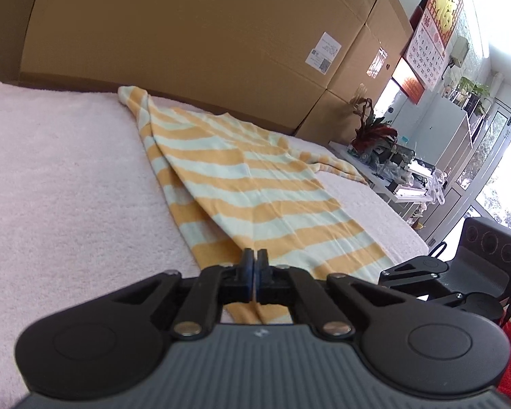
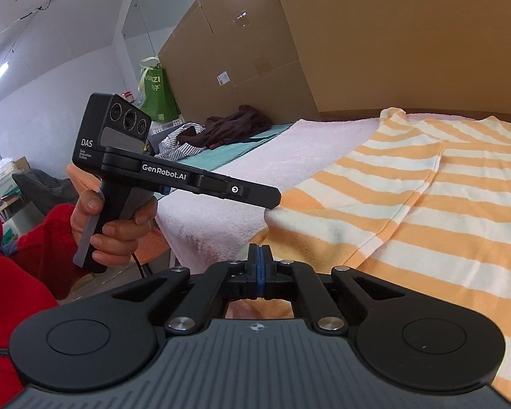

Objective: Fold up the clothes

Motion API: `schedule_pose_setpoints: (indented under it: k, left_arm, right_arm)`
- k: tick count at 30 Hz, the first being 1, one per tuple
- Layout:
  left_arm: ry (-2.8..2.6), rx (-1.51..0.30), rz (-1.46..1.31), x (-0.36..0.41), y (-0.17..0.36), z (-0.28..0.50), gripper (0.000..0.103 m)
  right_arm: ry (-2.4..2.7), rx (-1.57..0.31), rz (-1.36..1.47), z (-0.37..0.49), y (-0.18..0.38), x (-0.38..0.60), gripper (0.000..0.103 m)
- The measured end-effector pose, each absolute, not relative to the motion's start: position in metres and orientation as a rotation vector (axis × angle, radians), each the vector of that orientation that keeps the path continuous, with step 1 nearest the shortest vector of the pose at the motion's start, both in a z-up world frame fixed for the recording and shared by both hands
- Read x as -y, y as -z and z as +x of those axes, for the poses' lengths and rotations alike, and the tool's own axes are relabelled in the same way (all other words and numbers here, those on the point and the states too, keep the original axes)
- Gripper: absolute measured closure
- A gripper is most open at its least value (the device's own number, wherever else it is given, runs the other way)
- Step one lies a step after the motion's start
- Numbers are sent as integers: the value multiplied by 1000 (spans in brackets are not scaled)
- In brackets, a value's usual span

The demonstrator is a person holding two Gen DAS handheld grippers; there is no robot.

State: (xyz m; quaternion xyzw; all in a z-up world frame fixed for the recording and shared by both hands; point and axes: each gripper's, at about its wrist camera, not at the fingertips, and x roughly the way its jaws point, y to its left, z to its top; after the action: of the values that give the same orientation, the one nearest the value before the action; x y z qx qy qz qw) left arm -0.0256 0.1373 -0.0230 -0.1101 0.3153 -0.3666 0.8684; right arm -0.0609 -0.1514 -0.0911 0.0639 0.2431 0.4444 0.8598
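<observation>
The shirt [image 1: 255,184], striped orange and pale, lies spread on a pink towel [image 1: 61,170], partly folded, with one layer lapped diagonally over the other and a sleeve trailing toward 2 o'clock in the left wrist view. Its hem sits at the near edge of the towel, at 6 o'clock.

The left gripper [image 1: 254,260] has its jaws pressed together on the hem, and striped cloth hangs below the fingers. The right gripper [image 2: 259,255] also has its jaws pressed together at the shirt's near edge; orange cloth shows under them, but whether they actually pinch it cannot be told.

In the right wrist view, the left gripper sits at 9 o'clock, its fingertips touching the shirt's corner, held by a hand [image 2: 114,225] in a red sleeve [image 2: 24,255].

Cardboard boxes [image 1: 187,27] stand along the towel's far edge at 12 o'clock. Other clothes [image 2: 218,129] lie piled on a green cloth [image 2: 242,146] further off.
</observation>
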Motion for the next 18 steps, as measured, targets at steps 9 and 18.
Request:
schedule_pose_setpoints:
  k: [9, 18]
  left_arm:
    - [758, -724, -240, -137, 39, -28, 103]
    - [806, -717, -260, -125, 43, -28, 81]
  right_arm:
    - [-932, -542, 90, -70, 95, 151, 84]
    - [-882, -535, 88, -68, 99, 155, 80]
